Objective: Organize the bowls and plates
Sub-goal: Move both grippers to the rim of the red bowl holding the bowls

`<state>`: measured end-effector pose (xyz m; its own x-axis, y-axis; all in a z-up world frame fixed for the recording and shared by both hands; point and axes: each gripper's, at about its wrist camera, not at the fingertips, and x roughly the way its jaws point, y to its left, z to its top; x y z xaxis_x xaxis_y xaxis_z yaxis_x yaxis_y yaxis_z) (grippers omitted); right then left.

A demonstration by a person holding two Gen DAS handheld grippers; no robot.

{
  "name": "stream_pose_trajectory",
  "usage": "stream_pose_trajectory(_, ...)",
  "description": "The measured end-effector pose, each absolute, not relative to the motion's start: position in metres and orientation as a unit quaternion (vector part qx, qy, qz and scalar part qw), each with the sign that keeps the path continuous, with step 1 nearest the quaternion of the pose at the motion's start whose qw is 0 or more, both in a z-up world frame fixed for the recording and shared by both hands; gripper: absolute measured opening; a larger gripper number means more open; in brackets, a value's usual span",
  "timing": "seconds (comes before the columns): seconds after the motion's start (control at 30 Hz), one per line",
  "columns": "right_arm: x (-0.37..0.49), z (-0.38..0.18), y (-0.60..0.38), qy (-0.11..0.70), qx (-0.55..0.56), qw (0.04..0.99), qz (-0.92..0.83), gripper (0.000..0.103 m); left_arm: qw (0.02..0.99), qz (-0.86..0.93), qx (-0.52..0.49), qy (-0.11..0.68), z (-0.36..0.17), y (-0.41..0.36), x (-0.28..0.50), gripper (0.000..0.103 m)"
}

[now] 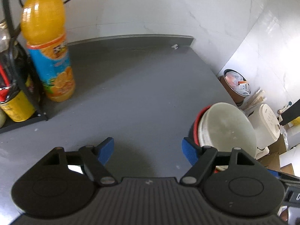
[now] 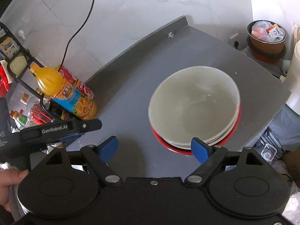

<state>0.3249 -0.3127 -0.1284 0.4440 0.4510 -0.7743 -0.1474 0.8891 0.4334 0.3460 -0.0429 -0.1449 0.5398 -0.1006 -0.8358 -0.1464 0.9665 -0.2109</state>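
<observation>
In the right wrist view, a stack of pale bowls (image 2: 194,104) sits on a red plate (image 2: 235,131), right of centre on the grey table (image 2: 131,101). The right gripper (image 2: 156,149) hangs at the lower middle of the frame with its jaws spread wide and nothing between them. Its blue-padded right fingertip (image 2: 199,151) overlaps the near rim of the stack in the picture; whether it touches cannot be told. The stack lies ahead of the jaws and to their right, not between them.

In the left wrist view, the same bowls (image 1: 226,127) appear at the lower right of the frame, tilted by the lens, with the red plate (image 1: 196,123) showing as a thin band along their left side. The left gripper (image 1: 148,149) also has its jaws spread apart, holding nothing. Its right finger pad (image 1: 190,152) sits just beside the stack's left edge, so the stack lies outside the jaws, to their right.

An orange juice bottle (image 1: 47,43) stands at the upper left of that view, next to a black wire rack (image 1: 22,86) holding cans. In the right wrist view a hand (image 2: 8,185) shows at the lower left edge.
</observation>
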Motion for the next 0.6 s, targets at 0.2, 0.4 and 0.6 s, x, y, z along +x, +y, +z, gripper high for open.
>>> stream_pose_trajectory(0.2,0.336,-0.133,-0.338,0.507,0.149,0.83,0.179,0.084,0.862,0.016,-0.135,0.488,-0.151,-0.07,0.36,0.078)
stream_pose_trajectory(0.4,0.353,-0.143,-0.37,0.508,0.153,0.83,0.171,0.084,0.853,0.021,-0.141,0.502,-0.161,-0.092,0.372,0.078)
stream_pose_trajectory(0.6,0.375,-0.166,-0.388,0.526,0.146,0.823,0.158,0.071,0.849,0.019,-0.142,0.509,-0.174,-0.116,0.382,0.077)
